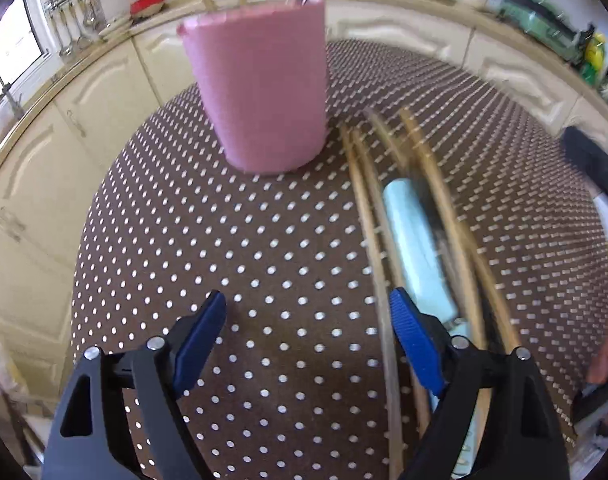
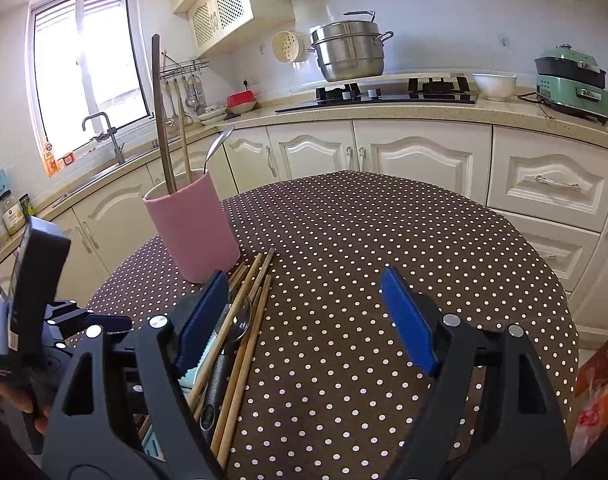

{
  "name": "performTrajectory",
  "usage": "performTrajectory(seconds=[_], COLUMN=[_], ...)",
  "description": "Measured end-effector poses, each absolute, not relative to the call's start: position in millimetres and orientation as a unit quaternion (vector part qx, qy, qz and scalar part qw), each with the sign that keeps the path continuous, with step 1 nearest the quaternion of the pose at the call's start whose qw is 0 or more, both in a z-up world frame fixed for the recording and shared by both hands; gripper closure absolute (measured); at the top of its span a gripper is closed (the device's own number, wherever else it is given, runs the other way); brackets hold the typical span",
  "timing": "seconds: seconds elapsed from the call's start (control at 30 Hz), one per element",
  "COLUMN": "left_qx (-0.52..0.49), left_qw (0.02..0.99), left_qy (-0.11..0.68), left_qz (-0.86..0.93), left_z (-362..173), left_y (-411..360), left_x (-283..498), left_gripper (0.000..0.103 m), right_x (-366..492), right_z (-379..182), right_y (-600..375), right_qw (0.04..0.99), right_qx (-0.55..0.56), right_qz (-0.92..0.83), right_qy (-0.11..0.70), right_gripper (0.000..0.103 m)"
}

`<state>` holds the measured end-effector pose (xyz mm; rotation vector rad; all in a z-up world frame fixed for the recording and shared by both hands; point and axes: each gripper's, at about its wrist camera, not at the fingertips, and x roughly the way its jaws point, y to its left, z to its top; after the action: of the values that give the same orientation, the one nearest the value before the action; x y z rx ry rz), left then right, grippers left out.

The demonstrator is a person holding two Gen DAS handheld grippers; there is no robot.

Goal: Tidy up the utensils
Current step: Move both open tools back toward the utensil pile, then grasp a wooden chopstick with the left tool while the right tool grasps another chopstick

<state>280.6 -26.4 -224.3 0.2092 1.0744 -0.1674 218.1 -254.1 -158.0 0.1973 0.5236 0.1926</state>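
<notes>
Left jaws standing released and spread wide, blue pads (image 1: 414, 344) pressing on nothing, left gripper (image 1: 308, 322) hanging over bare dotted cloth (image 1: 231, 240). Right jaws likewise standing released, right gripper (image 2: 304, 304) hovering over the same cloth with nothing between the pads.

Lying just to the right of the left gripper's right pad: a loose pile of utensils, blurred in the left wrist view. Running lengthwise through it, several wooden chopsticks (image 1: 378, 240), with a pale blue handle (image 1: 414, 240) lying between them. Seen from the right wrist, showing more sharply beside and partly behind the left pad: chopsticks fanning toward the cup, a metal spoon (image 2: 239, 320) with a dark handle resting among them, the pale blue piece partly hidden under the finger.

Standing upright farther out, just beyond the far tips of the chopsticks: a pink cup (image 1: 259, 92), on the desk (image 2: 384, 240) near its far left edge. Sticking up out of the cup: a tall dark utensil handle (image 2: 159, 120), a wooden chopstick (image 2: 183, 140) and a metal spoon (image 2: 219, 144) leaning right.

Showing at the left edge of the right wrist view: the other handheld unit, dark and boxy, with fingers (image 2: 27, 404) wrapping its grip.

Surrounding the desk: cream cabinets (image 2: 424, 160), a countertop carrying a hob, a steel steamer pot (image 2: 348, 52), a white bowl and a green cooker.
</notes>
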Motion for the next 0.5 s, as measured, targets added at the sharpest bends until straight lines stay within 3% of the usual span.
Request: performTrajectory(seconds=[0.2, 0.27, 0.3, 0.37, 0.4, 0.47, 0.5], left_qx=[0.116, 0.122, 0.121, 0.094, 0.082, 0.078, 0.073], left_qw=[0.854, 0.855, 0.855, 0.852, 0.852, 0.854, 0.855], left_qy=[0.502, 0.498, 0.498, 0.505, 0.507, 0.503, 0.502], left_qz=[-0.066, -0.071, -0.078, -0.099, -0.104, -0.105, -0.105], left_z=[-222, -221, -221, -219, -218, -217, -216], left_y=[-40, -46, -50, -50, -50, -50, -48], left_x=[299, 309, 314, 319, 321, 321, 321], left_gripper=[0.021, 0.025, 0.029, 0.052, 0.057, 0.078, 0.084], right_x=[220, 220, 220, 220, 221, 222, 225], right_z=[-160, -160, -160, -160, -160, -161, -163], right_y=[-258, -258, -257, -257, -257, -256, -256], right_qw=[0.954, 0.954, 0.954, 0.954, 0.954, 0.952, 0.950], right_qx=[0.105, 0.105, 0.104, 0.103, 0.103, 0.102, 0.102], right_qz=[0.092, 0.092, 0.091, 0.089, 0.089, 0.090, 0.091], right_qy=[0.265, 0.265, 0.266, 0.266, 0.267, 0.273, 0.280], right_gripper=[0.025, 0.025, 0.025, 0.025, 0.025, 0.025, 0.025])
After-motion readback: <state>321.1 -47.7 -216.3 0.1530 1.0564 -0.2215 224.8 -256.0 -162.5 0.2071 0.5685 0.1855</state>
